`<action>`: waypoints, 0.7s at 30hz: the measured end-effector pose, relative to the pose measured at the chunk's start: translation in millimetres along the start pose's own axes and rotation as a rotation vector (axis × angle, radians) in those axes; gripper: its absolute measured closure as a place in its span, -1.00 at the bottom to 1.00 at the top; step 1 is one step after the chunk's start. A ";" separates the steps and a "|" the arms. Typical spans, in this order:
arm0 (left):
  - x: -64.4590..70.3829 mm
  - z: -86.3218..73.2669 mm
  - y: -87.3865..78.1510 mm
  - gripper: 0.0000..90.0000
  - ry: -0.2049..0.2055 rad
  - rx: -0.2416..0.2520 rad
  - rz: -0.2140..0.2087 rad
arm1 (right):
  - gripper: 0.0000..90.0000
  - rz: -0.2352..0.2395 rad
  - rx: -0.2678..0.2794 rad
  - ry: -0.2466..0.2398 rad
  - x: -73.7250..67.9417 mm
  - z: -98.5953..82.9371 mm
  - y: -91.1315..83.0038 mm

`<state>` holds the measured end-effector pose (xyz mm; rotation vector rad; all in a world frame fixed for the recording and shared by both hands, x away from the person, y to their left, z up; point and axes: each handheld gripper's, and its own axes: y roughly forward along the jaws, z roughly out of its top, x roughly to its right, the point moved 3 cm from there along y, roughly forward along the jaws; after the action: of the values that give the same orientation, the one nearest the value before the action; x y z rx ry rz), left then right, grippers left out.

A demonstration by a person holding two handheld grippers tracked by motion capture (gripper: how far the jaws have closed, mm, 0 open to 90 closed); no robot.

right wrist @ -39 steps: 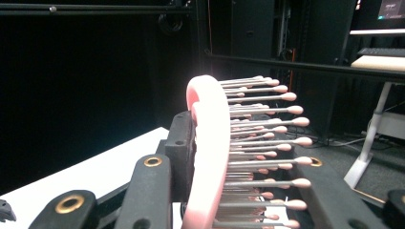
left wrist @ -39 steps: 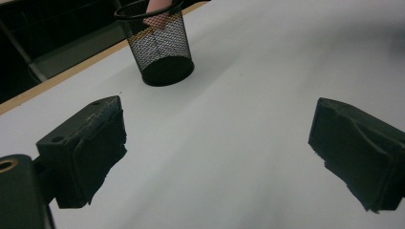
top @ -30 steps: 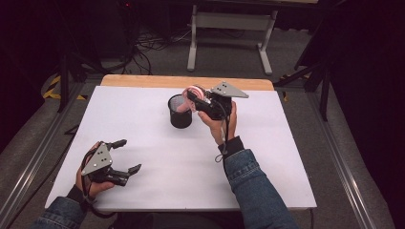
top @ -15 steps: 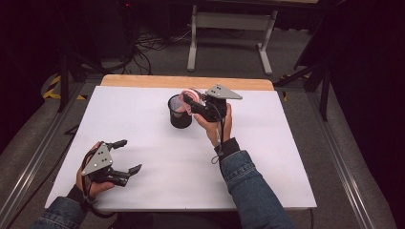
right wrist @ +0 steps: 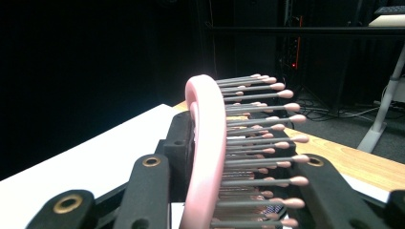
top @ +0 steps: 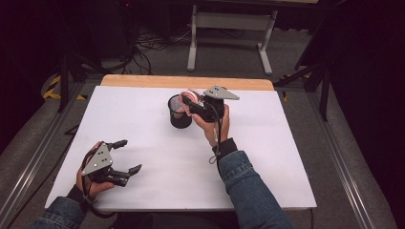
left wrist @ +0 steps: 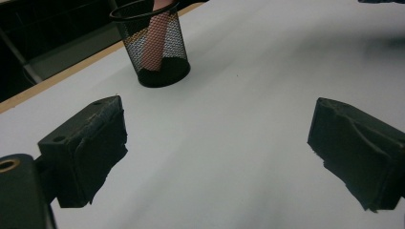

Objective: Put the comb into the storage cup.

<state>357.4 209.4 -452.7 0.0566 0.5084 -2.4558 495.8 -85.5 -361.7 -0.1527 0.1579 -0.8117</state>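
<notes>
Right gripper point(top: 187, 101): jaws clamped on the head of a pink hairbrush point(top: 182, 101), held above the rim of a black mesh cup point(top: 180, 118) at the middle rear of the table. In the right gripper view the pink-tipped bristles point(right wrist: 267, 143) run sideways to that view's right, one jaw on the brush's back and the other among the bristles. The brush's long axis stands near upright, handle end down inside the cup, seen through the mesh in the left gripper view point(left wrist: 154, 40); head end up.

Left gripper point(top: 128, 156): jaws wide apart, holding nothing, low over the near left part of the table, well apart from the cup.

Surface: white table top point(top: 143, 129) with a bare wooden strip point(top: 186, 82) along its far edge. Room: dark, grey floor, loose cables point(top: 153, 45) and a pale metal stand point(top: 228, 21) beyond the table, yellow-black tape point(top: 50, 90) at left. No readable writing or labels.
</notes>
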 end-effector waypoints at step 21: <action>0.5 0.4 0.6 -0.85 0.003 -0.001 -0.001 | 0.37 -0.036 -0.005 -0.019 1.6 -2.0 4.7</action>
<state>357.4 208.6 -452.6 0.0593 0.5106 -2.4567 499.8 -83.6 -364.6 -0.1683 0.1391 -0.8459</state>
